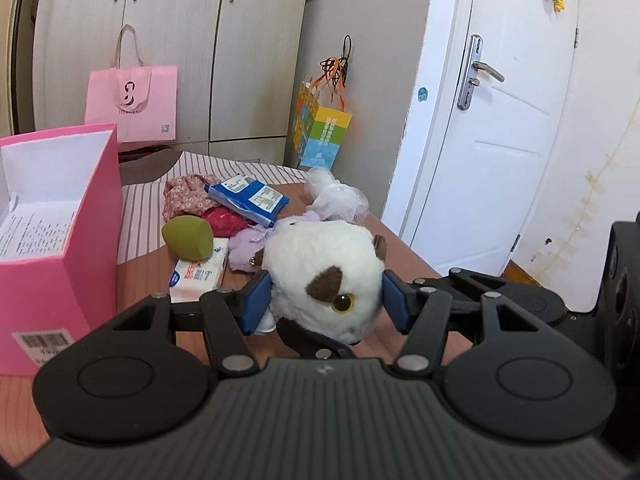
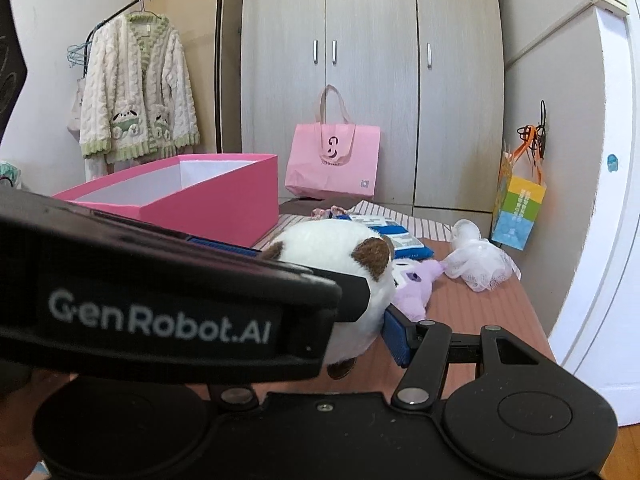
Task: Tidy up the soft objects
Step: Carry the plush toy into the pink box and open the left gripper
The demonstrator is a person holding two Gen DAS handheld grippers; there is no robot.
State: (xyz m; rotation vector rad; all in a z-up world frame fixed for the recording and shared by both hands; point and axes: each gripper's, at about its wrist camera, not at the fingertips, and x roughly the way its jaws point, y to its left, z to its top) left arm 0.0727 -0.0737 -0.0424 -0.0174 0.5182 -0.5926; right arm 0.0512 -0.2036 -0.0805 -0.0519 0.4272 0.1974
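A white plush cat with brown ears and a yellow eye hangs just above the brown table. My left gripper is shut on it, a blue pad pressed into each side. In the right wrist view the same plush cat touches the right blue pad of my right gripper. The left gripper's black body crosses in front and hides the other pad. An open pink box stands at the left.
Behind the cat lie a purple plush, a white mesh bundle, a green sponge egg, a tissue pack, a blue packet and floral cloth. A pink tote, wardrobe and white door stand beyond.
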